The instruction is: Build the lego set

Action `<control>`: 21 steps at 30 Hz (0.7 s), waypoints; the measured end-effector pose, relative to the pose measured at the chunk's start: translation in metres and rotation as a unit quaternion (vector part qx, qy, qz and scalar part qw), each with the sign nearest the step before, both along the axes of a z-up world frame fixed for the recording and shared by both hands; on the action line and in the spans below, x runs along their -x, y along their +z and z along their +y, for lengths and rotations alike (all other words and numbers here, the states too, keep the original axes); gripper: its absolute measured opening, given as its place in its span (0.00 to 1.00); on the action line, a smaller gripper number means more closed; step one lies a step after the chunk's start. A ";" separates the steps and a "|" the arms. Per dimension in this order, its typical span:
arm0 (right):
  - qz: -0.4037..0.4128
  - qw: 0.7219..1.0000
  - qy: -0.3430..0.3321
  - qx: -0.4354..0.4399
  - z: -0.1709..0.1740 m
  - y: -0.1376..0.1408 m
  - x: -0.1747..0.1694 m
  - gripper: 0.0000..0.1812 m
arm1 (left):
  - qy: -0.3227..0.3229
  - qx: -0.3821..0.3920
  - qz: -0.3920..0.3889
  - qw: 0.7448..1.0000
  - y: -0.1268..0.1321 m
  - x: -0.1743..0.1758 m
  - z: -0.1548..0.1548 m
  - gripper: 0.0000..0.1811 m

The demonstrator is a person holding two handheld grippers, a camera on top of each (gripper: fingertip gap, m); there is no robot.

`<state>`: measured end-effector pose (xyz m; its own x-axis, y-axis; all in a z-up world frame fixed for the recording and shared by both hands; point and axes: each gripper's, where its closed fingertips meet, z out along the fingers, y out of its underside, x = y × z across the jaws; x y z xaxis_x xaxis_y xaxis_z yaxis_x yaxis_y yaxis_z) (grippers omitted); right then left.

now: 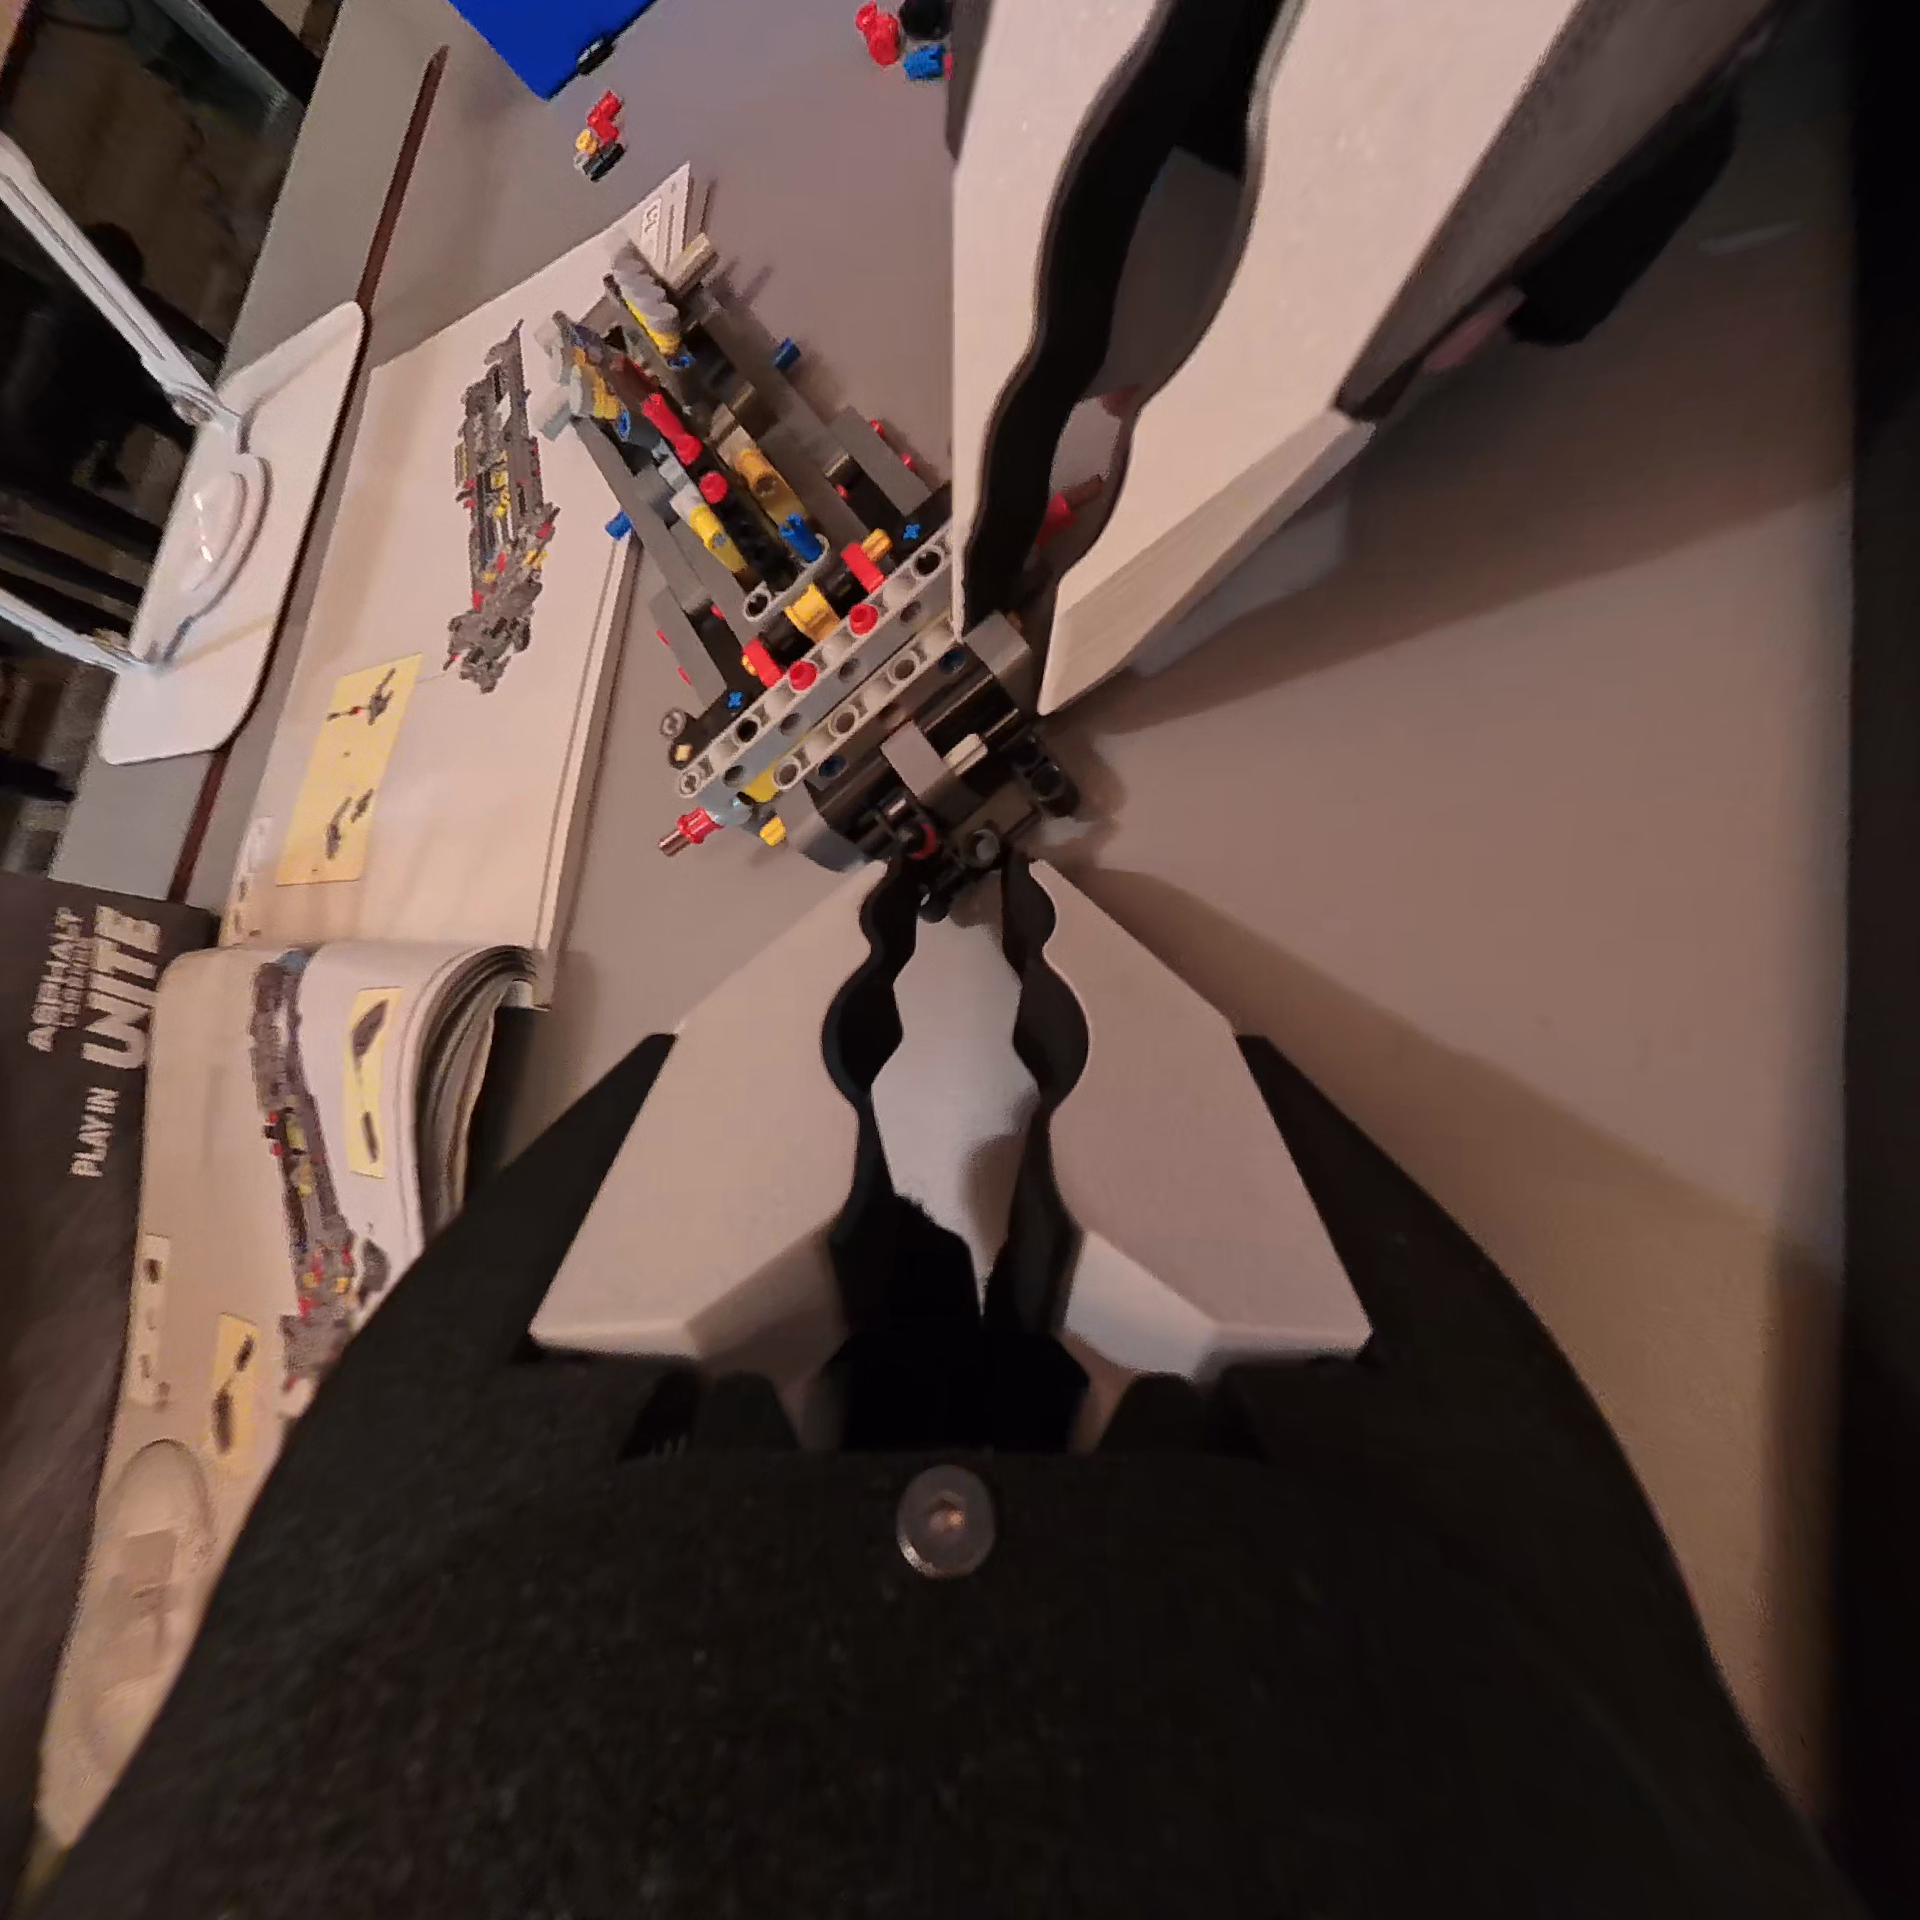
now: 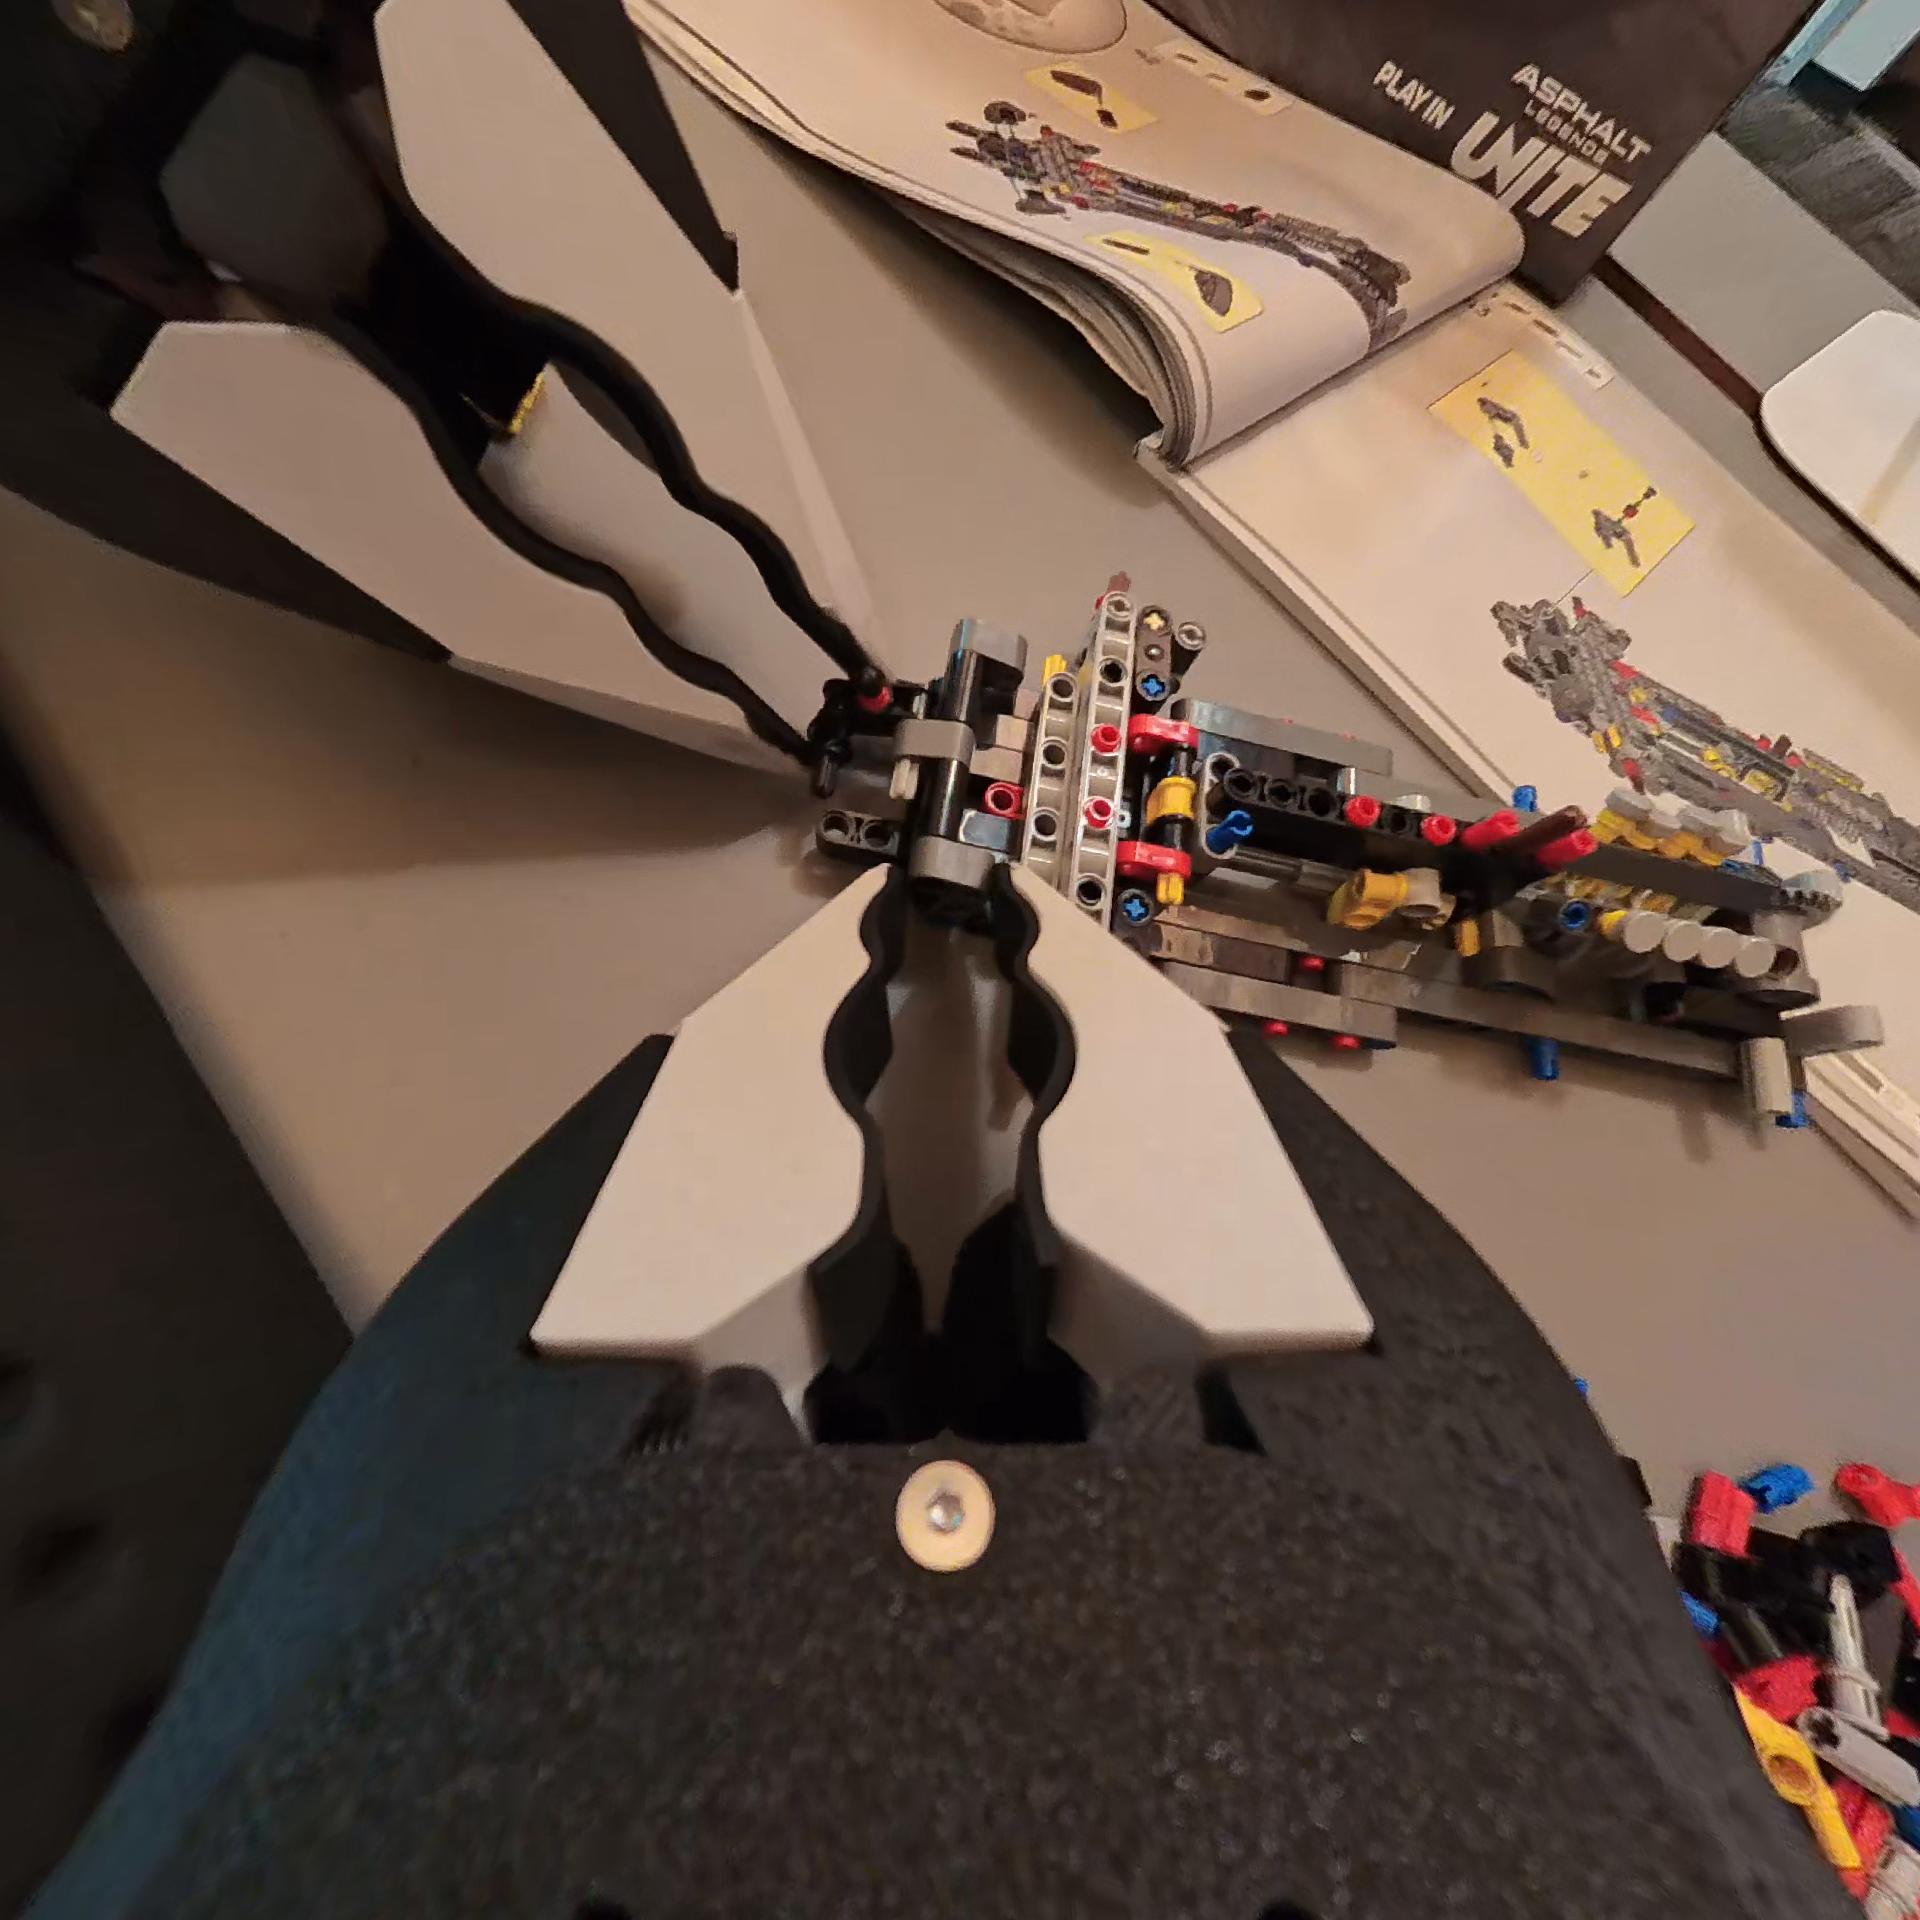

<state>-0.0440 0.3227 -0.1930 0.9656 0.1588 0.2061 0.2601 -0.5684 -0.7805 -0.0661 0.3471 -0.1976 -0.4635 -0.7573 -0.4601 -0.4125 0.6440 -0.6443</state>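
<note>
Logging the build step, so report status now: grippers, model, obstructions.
Left gripper and right gripper both pinched on the near end of the lego model. Model flat on table, beside instruction book. Nothing in the way.

A dark box (image 2: 1621,135) at upper right bears large pale lettering; the open instruction booklet (image 2: 1226,208) shows only small illegible marks.

Left tool (image 1: 951,883) and right tool (image 2: 951,899) meet tip to tip at an angle, fingers of both narrowed to a slim gap.
</note>
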 end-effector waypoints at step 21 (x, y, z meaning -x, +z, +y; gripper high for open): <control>0.052 0.993 -0.048 -0.094 -0.007 0.035 -0.018 0.09 | 0.018 0.133 0.000 0.991 0.024 0.005 0.013 0.09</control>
<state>-0.0259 0.3160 -0.1577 0.9920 0.0336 0.1218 0.1244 -0.4279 -0.8952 -0.0708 0.3603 -0.1732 -0.4332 -0.8683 -0.2415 -0.4326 0.4355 -0.7894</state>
